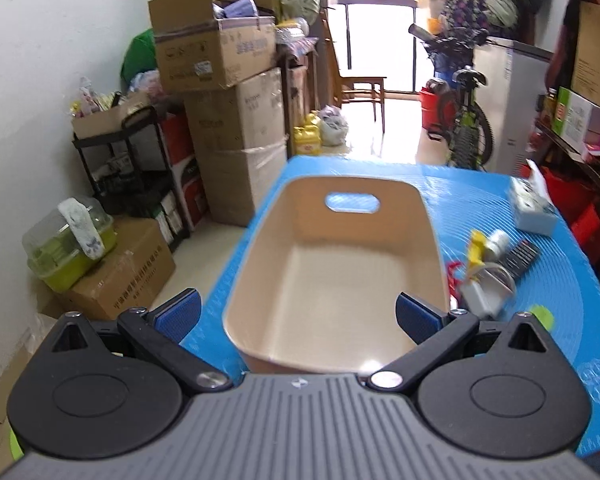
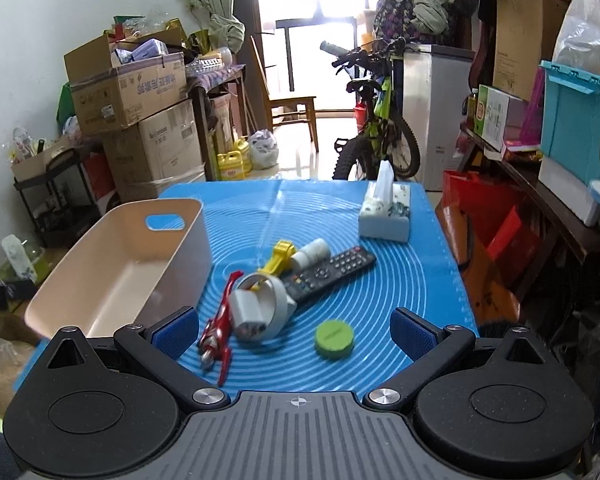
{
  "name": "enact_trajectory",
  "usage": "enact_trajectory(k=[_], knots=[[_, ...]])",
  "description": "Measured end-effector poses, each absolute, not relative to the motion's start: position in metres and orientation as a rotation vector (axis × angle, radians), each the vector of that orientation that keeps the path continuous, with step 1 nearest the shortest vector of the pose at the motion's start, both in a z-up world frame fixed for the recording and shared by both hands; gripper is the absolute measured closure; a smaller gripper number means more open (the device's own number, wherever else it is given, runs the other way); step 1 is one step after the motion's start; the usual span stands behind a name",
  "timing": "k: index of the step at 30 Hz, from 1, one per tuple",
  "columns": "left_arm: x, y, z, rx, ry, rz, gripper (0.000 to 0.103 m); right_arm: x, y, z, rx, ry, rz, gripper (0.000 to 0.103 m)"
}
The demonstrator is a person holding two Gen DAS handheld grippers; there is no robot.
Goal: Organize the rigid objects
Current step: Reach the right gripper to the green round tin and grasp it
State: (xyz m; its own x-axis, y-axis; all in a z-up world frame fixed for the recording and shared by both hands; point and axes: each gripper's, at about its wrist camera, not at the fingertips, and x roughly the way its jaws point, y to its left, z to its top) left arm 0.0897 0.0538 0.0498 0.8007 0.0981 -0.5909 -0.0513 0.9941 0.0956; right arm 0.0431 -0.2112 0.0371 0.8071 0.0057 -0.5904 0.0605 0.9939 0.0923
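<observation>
Hovering over the blue mat (image 2: 380, 280), I am holding my left gripper (image 1: 298, 314) above the beige bin (image 1: 332, 264), jaws wide apart and gripping nothing. My right gripper (image 2: 294, 330), jaws also spread, is facing a pile right of the bin: a red figure (image 2: 216, 336), a white roll (image 2: 260, 308), a yellow toy (image 2: 278, 260), a black remote (image 2: 328, 274). A green lid (image 2: 335, 339) is lying apart nearby, a tissue box (image 2: 384, 216) farther back.

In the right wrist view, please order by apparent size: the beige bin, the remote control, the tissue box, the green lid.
1. beige bin
2. remote control
3. tissue box, which lies farther away, so this rank is unsure
4. green lid
</observation>
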Motion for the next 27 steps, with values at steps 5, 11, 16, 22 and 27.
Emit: enact_trajectory(k=[5, 11, 16, 22, 27], knots=[[0.12, 0.072, 0.056, 0.047, 0.612, 0.135, 0.001, 0.068, -0.215, 0.026, 0.089, 0.636, -0.053, 0.002], [0.161, 0.092, 0.05, 0.059, 0.646, 0.126, 0.001, 0.099, -0.21, 0.011, 0.059, 0.656, -0.069, 0.002], [0.191, 0.105, 0.031, 0.057, 0.719, 0.095, 0.001, 0.12, -0.212, -0.007, 0.076, 0.696, -0.097, 0.002], [0.216, 0.114, 0.007, 0.07, 0.789, 0.071, 0.01, 0.146, -0.218, -0.034, 0.069, 0.744, -0.127, 0.002], [0.226, 0.12, -0.012, 0.063, 0.851, 0.041, 0.019, 0.164, -0.225, -0.06, 0.094, 0.802, -0.151, 0.002]])
